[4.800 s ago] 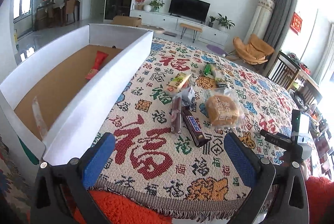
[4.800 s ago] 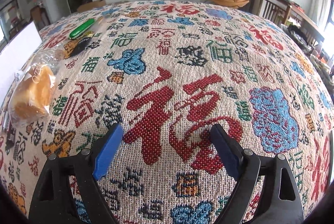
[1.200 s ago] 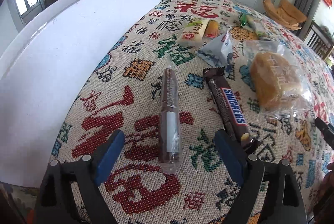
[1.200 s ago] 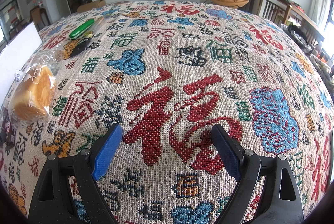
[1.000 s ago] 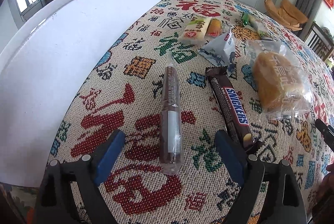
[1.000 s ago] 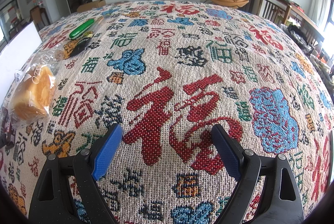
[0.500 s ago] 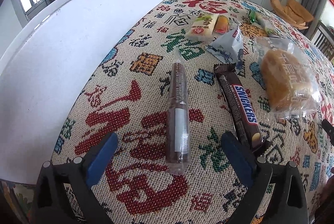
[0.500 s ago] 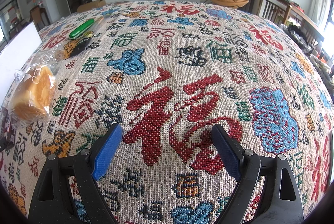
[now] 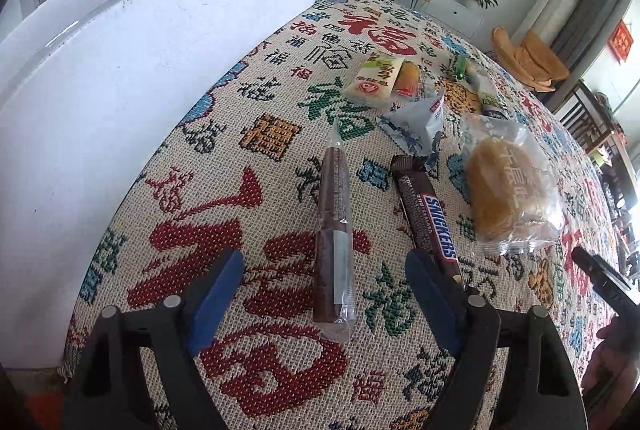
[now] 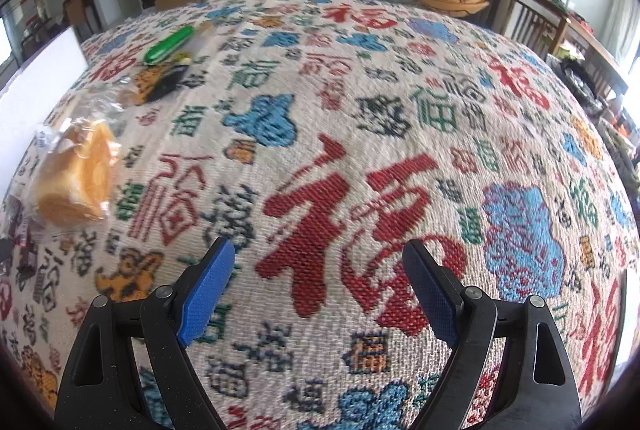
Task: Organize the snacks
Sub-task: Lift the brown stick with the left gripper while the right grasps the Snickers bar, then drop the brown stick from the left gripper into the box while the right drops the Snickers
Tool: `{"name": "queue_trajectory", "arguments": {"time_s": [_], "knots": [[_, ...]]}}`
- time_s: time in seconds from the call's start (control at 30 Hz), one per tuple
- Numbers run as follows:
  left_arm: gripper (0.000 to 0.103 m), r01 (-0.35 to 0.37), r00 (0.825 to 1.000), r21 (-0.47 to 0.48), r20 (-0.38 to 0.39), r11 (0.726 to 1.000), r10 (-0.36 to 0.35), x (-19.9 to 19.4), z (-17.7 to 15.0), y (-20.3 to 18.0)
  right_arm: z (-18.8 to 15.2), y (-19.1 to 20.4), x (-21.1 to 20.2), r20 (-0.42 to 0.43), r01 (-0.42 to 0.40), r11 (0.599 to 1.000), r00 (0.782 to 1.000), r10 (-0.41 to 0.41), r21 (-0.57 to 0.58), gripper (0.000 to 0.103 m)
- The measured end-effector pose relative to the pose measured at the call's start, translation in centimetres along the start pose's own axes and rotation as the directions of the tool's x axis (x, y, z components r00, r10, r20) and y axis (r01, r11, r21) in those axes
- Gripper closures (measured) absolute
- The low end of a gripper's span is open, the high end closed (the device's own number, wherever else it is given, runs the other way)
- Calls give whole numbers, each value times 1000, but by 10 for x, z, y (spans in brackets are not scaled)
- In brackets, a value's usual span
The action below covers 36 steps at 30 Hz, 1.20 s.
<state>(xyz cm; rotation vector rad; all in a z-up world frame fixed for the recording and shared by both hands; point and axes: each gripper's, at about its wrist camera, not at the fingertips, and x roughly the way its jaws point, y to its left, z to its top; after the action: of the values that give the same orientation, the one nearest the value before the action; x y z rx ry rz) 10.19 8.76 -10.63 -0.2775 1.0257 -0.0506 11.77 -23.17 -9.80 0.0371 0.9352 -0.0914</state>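
Observation:
A long brown snack stick in clear wrap (image 9: 334, 230) lies on the patterned cloth, its near end between the blue pads of my left gripper (image 9: 320, 282). The jaws are closing, with a gap on both sides of the stick. To its right lie a Snickers bar (image 9: 430, 220) and a bagged bun (image 9: 504, 185). Farther back are a blue-white packet (image 9: 416, 127), a pale yellow packet (image 9: 374, 79) and green wrappers (image 9: 460, 67). My right gripper (image 10: 318, 282) hangs open over bare cloth, with the bagged bun (image 10: 76, 173) far to its left.
A tall white box wall (image 9: 140, 81) runs along the left of the cloth. The other gripper's black tip and a hand (image 9: 604, 282) show at the right edge of the left wrist view. A TV stand, chairs and plants stand beyond the table.
My left gripper's jaws widened, then narrowed around the brown stick's near end, and the view shifted slightly. The right gripper stayed where it was.

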Motion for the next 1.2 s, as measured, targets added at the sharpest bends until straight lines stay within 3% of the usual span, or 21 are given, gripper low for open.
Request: {"name": "queue_trajectory", "arguments": {"time_s": [0.03, 0.07, 0.1, 0.17, 0.27, 0.33, 0.43, 0.47, 0.5, 0.57, 0.67, 0.73, 0.77, 0.8, 0.9, 1.0, 1.1, 1.2], "knots": [[35, 15, 1000, 3, -5, 1000, -15, 0, 2, 1, 8, 12, -14, 30, -46, 998, 998, 47, -31, 15], [50, 18, 1000, 12, -11, 1000, -18, 1, 4, 0, 17, 28, -29, 53, -113, 991, 992, 116, -69, 15], [70, 9, 1000, 35, -22, 999, -8, 3, 6, -1, 27, 46, -43, 57, -192, 975, 978, 200, -115, 15], [84, -5, 999, 92, -43, 996, 9, 7, 9, -6, 48, 87, -66, 17, -341, 914, 935, 353, -220, 15], [86, 3, 998, 113, -55, 994, 3, 4, 8, -4, 67, 154, -76, -138, -501, 800, 864, 484, -330, 16], [86, 7, 999, 64, -54, 998, -4, -1, 5, 7, 74, 192, -61, -268, -547, 759, 836, 479, -352, 17], [86, 13, 999, 34, -33, 999, -12, -15, -1, 18, 67, 233, -26, -403, -539, 754, 827, 392, -375, 30], [87, 13, 1000, 33, -21, 999, -12, -21, -3, 20, 63, 243, -15, -432, -532, 757, 825, 363, -379, 43], [86, 8, 1000, 34, -8, 999, -8, -26, -7, 21, 55, 250, -5, -461, -527, 760, 821, 338, -381, 49], [86, -6, 1000, 30, 10, 1000, 5, -32, -13, 25, 45, 260, 11, -500, -505, 771, 818, 284, -388, 50], [87, -15, 999, 21, 32, 1000, 14, -39, -19, 28, 34, 268, 25, -501, -448, 786, 840, 207, -426, 50], [87, -12, 998, 14, 55, 1000, 12, -45, -21, 30, 26, 268, 29, -508, -420, 793, 845, 166, -441, 67], [87, -10, 998, 12, 66, 1000, 10, -47, -20, 30, 22, 266, 30, -509, -407, 796, 848, 147, -448, 84], [87, -6, 997, 9, 76, 1000, 6, -50, -20, 30, 18, 263, 29, -512, -406, 794, 847, 142, -452, 85], [87, 30, 995, -11, 96, 999, -29, -61, -20, 30, 11, 254, 19, -488, -405, 789, 859, 156, -461, 86], [87, 84, 989, -30, 122, 996, -80, -79, -16, 30, 18, 238, -1, -447, -422, 804, 867, 222, -419, 86], [87, 125, 980, -41, 163, 991, -117, -107, -7, 35, 38, 230, -30, -397, -454, 808, 866, 303, -374, 86], [87, 125, 970, -87, 218, 988, -104, -136, 11, 55, 71, 239, -71, -328, -515, 780, 850, 412, -355, 86]]}}
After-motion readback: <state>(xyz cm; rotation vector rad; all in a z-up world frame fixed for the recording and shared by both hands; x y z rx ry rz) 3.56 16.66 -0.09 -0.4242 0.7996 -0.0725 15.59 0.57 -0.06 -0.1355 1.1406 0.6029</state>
